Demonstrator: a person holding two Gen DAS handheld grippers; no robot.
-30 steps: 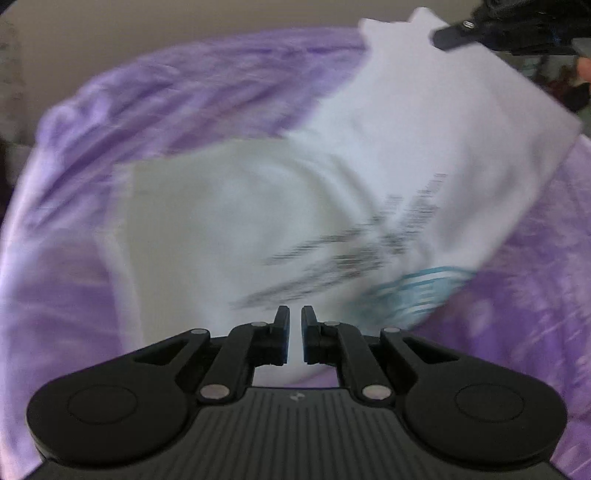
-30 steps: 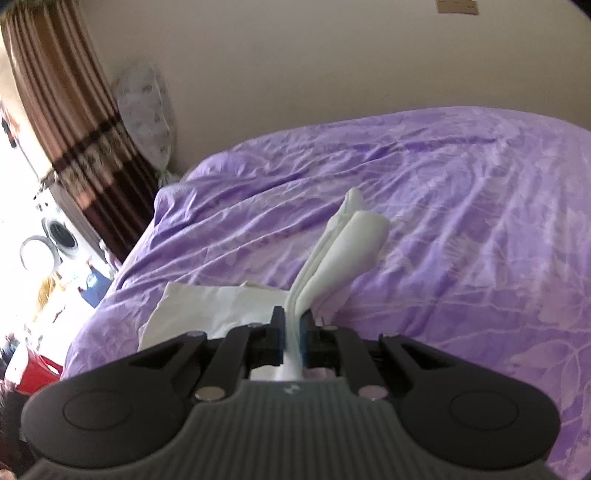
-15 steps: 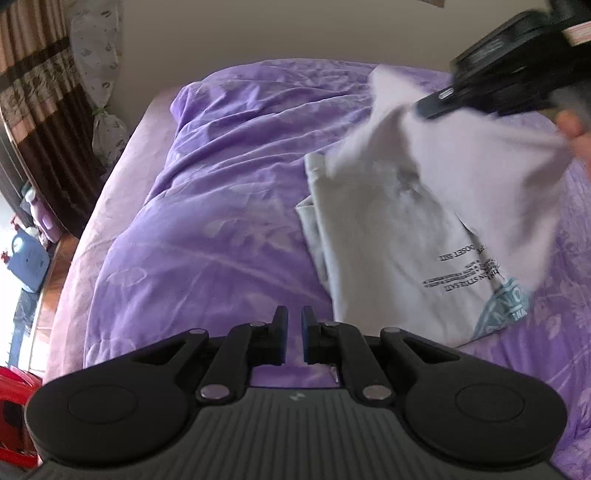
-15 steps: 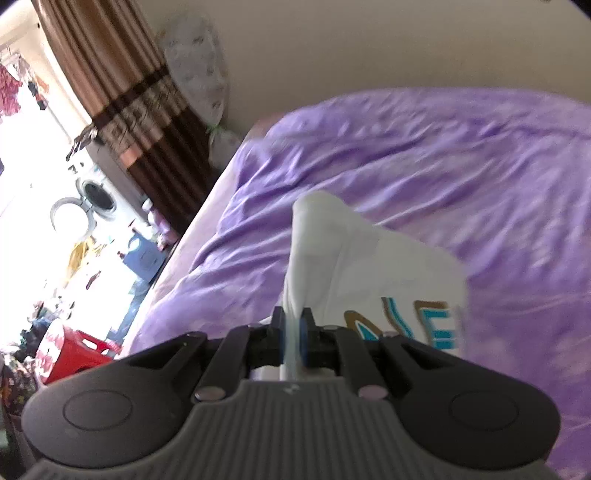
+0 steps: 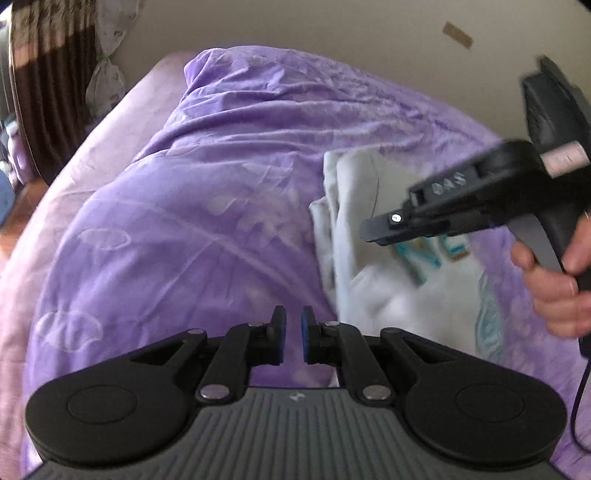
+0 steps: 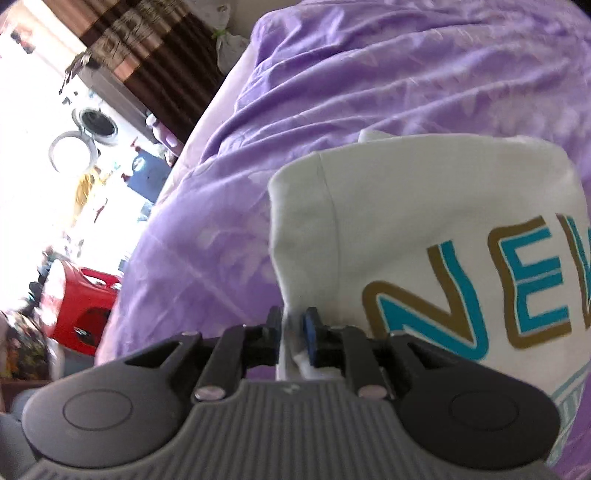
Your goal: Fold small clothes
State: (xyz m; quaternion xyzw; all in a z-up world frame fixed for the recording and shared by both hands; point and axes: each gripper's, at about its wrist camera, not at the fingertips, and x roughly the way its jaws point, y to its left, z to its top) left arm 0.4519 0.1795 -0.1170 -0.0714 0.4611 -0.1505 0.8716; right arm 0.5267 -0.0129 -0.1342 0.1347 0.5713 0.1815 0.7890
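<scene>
A white T-shirt (image 5: 369, 266) lies folded on the purple bed cover (image 5: 184, 221). In the right wrist view the shirt (image 6: 424, 206) shows its teal and gold "NEW" print face up. My right gripper (image 6: 293, 319) is low over the shirt's near left corner; its jaws are opening, with the cloth edge still loose between them. The left wrist view shows that gripper (image 5: 373, 230) from the side, over the shirt, held by a hand (image 5: 554, 288). My left gripper (image 5: 290, 321) is shut on nothing, above bare cover just left of the shirt.
The bed's left edge drops toward a brown curtain (image 6: 155, 55), a red stool (image 6: 81, 306), a blue container (image 6: 146, 175) and a washing machine (image 6: 96, 122). A beige wall (image 5: 332, 29) stands behind the bed. Purple cover (image 6: 369, 74) stretches beyond the shirt.
The right gripper swung the lifted half of the shirt over and down onto the rest, and its jaws have parted slightly. The left gripper slid left off the shirt onto bare cover.
</scene>
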